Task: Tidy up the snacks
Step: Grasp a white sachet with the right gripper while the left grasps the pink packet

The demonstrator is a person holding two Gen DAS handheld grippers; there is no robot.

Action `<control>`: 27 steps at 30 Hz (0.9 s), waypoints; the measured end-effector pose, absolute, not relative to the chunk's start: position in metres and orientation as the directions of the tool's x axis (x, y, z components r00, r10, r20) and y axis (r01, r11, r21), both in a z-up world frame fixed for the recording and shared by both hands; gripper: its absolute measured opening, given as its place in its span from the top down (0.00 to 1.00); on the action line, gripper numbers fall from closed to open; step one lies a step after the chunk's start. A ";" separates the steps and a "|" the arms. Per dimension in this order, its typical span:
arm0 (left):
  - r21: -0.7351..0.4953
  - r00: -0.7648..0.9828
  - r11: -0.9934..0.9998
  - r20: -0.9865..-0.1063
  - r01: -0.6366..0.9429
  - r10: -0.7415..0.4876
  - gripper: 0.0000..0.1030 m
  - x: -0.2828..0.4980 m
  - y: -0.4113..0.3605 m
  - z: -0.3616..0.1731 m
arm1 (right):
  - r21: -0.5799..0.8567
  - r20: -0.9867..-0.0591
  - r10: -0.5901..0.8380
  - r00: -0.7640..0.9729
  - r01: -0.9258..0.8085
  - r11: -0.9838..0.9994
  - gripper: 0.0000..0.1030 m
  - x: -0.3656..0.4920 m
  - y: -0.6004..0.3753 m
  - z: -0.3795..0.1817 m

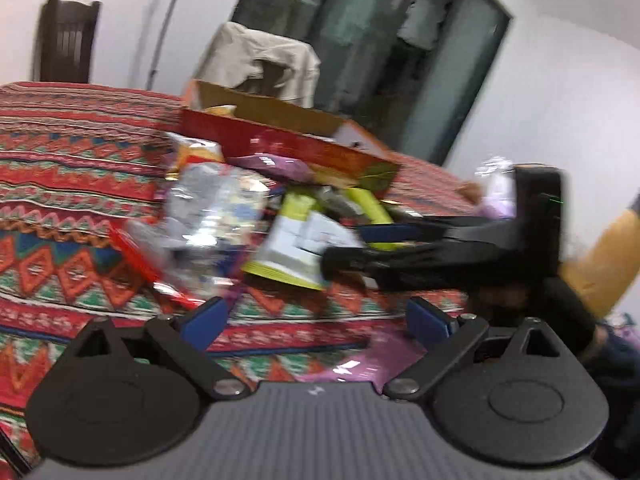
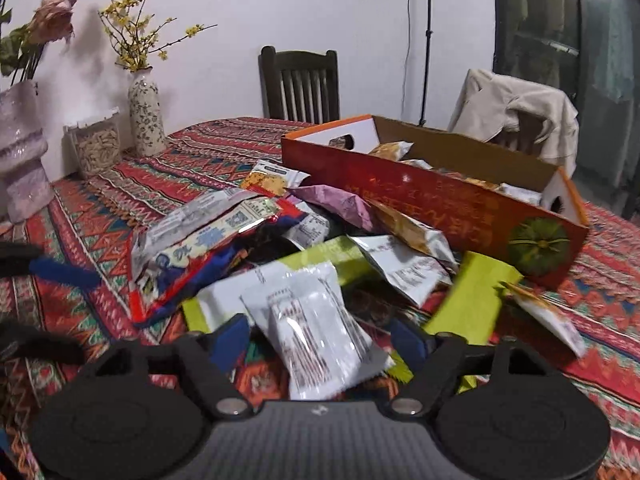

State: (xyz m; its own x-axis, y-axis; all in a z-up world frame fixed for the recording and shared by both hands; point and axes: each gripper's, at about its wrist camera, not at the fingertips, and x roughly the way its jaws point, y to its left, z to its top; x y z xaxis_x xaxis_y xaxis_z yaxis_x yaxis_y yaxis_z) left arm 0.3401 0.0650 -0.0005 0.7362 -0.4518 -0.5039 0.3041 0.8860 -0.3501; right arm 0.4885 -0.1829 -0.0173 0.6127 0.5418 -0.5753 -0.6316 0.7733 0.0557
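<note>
The right gripper [image 2: 316, 344] sits at the near edge of a heap of snack packets [image 2: 280, 240] on the patterned surface [image 2: 100, 200]. A white packet [image 2: 316, 336] with grey printing lies directly between its blue-padded fingers [image 2: 230, 342], long axis running away from the camera and tipped slightly right. The fingers stand partly apart on either side of it; contact with the pads cannot be confirmed, so it does not read as a firm clamp.

The open red carton [image 2: 440, 200], which already holds a few packets, lies far right of the heap, its long side angled from far left to near right. Judgement: the packet would have to travel forward and right over the pile to reach it.

The left gripper [image 1: 316, 320] hovers over bare cloth, fingers [image 1: 204, 320] wide apart and empty, with a purple packet [image 1: 352, 364] just beneath them. The right gripper is the nearer one to the pile.

View differences: the left wrist view shows the right gripper from the side, reaching in from the right into the heap, and a mustard-yellow sleeve [image 1: 608, 256] behind it, but motion blur hides the pad contact. The right wrist view alone shows the carton's contents, the two vases [image 2: 146, 116] and the clear jar [image 2: 96, 144] at far left.
</note>
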 end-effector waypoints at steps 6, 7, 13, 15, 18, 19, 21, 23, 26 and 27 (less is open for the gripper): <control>-0.269 0.668 0.834 -0.503 0.483 -0.549 0.05 0.321 0.029 -0.003 | 0.081 -0.589 0.543 0.598 -0.625 0.777 0.57 0.488 -0.189 -0.019; -0.222 0.671 0.841 -0.518 0.494 -0.531 0.05 0.319 0.019 -0.005 | 0.088 -0.587 0.542 0.602 -0.618 0.781 0.58 0.482 -0.195 -0.018; -0.087 0.686 0.878 -0.589 0.471 -0.427 0.05 0.324 -0.014 -0.024 | 0.110 -0.575 0.483 0.661 -0.522 0.846 0.58 0.428 -0.252 -0.016; -0.064 0.695 0.892 -0.604 0.447 -0.391 0.06 0.327 -0.019 -0.027 | 0.119 -0.574 0.460 0.677 -0.486 0.866 0.58 0.408 -0.270 -0.017; -0.072 0.679 0.900 -0.631 0.431 -0.376 0.07 0.326 -0.018 -0.026 | 0.100 -0.579 0.424 0.696 -0.455 0.885 0.57 0.381 -0.289 -0.018; -0.079 0.668 0.897 -0.639 0.436 -0.381 0.08 0.324 -0.017 -0.024 | 0.093 -0.578 0.413 0.704 -0.446 0.890 0.57 0.373 -0.293 -0.017; -0.103 0.647 0.886 -0.646 0.451 -0.405 0.08 0.308 -0.015 -0.016 | 0.092 -0.573 0.406 0.712 -0.436 0.895 0.57 0.362 -0.301 -0.017; -0.102 0.649 0.886 -0.644 0.451 -0.405 0.07 0.302 -0.017 -0.012 | 0.100 -0.568 0.410 0.714 -0.434 0.895 0.57 0.354 -0.306 -0.017; -0.069 0.678 0.914 -0.649 0.400 -0.346 0.07 0.309 -0.024 -0.013 | 0.121 -0.562 0.428 0.708 -0.442 0.889 0.57 0.349 -0.308 -0.021; -0.066 0.678 0.920 -0.656 0.386 -0.332 0.07 0.313 -0.026 -0.015 | 0.124 -0.564 0.429 0.706 -0.441 0.889 0.57 0.350 -0.307 -0.023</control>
